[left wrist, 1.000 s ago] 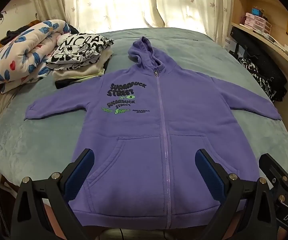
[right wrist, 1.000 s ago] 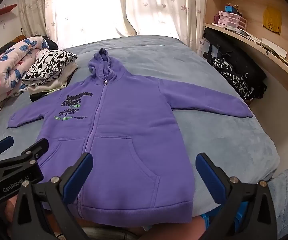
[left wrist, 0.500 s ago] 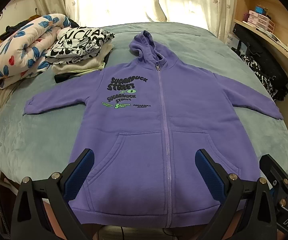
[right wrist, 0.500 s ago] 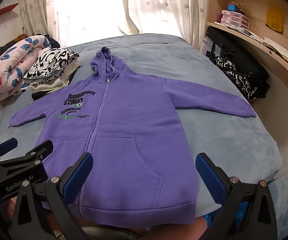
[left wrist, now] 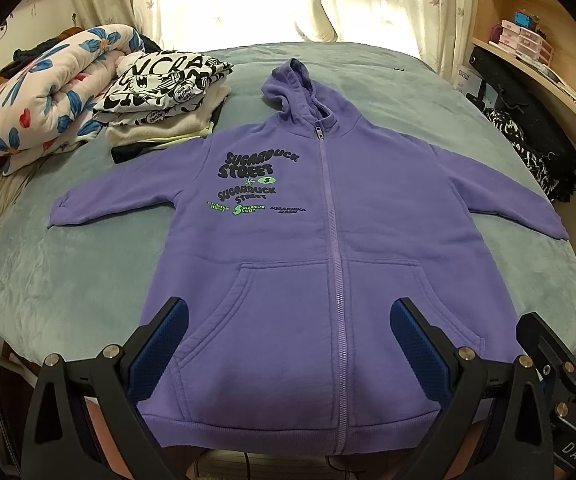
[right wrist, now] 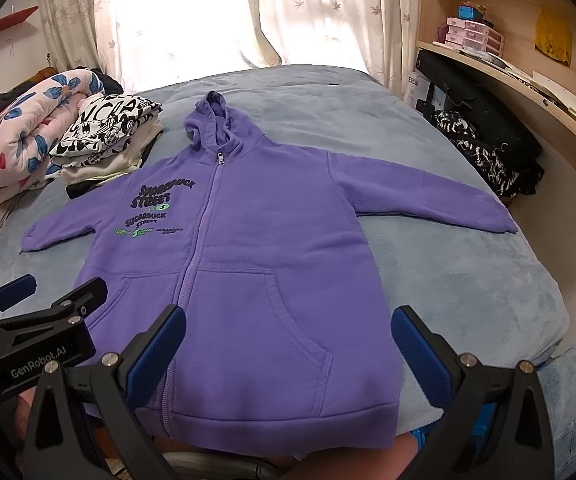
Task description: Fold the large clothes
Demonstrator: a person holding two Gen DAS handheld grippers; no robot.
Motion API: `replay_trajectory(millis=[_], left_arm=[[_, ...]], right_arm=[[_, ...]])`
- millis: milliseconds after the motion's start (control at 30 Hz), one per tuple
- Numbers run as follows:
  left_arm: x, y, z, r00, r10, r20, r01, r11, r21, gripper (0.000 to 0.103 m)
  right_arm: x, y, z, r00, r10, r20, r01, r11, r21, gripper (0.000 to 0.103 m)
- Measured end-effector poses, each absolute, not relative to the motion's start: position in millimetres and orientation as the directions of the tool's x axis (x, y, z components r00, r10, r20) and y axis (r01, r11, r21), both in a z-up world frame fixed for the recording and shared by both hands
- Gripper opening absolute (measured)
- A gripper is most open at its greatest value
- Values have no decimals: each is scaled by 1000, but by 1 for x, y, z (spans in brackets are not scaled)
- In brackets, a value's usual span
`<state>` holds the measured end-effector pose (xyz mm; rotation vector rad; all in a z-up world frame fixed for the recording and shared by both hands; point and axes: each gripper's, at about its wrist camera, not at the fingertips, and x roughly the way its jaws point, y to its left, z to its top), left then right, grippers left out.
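A purple zip hoodie (left wrist: 288,264) (right wrist: 247,264) lies flat and face up on the blue-grey bed, zipped, hood pointing to the window, both sleeves spread out sideways. Dark and green lettering marks its chest. Its hem reaches the near edge of the bed. My left gripper (left wrist: 288,344) hovers open above the hem and front pocket, holding nothing. My right gripper (right wrist: 288,344) is likewise open above the hem's right half. Each gripper shows at the edge of the other's view: the right gripper (left wrist: 560,344) and the left gripper (right wrist: 27,304).
A stack of folded clothes (left wrist: 167,96) (right wrist: 107,136) and a rolled floral quilt (left wrist: 47,96) sit at the bed's far left. Dark clothing (right wrist: 488,148) is heaped along the right side under wooden shelves (right wrist: 508,64). A jeans-clad leg (right wrist: 568,392) stands at the bed's near edge.
Both grippers have risen and tilted slightly, so the hoodie sits lower and fuller in both views. The hoodie has not moved and both grippers stay open.
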<state>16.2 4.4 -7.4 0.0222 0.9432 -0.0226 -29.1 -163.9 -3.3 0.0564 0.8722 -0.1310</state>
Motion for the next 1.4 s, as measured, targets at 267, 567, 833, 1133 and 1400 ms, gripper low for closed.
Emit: replay_trajectory(millis=[267,567,833,1133,1400], left_arm=[[14,6,-8,595,-7,-804,25,1000,10,100],[14,6,-8,595,-5,-804,24,1000,12,100],[11,8,-9,594,-4,-805,21,1000,11,100],[9,10,-9,590,-3,-807,22,1000,13,100],[12,12,-11,583,2,-812,19,1000,16,100]], right_arm=[[-29,-162,-5,634,-88,-768,138,990,1,103],[-30,-162,-10,630,-80,-773,134,991,7,103],[-32,-158,-14,623,-73,-779,134,991,14,103],[-28,-164,-13,620,-68,-782,133,991,19,103],[-27,-166,-14,615,-61,-786,133,991,27,103]])
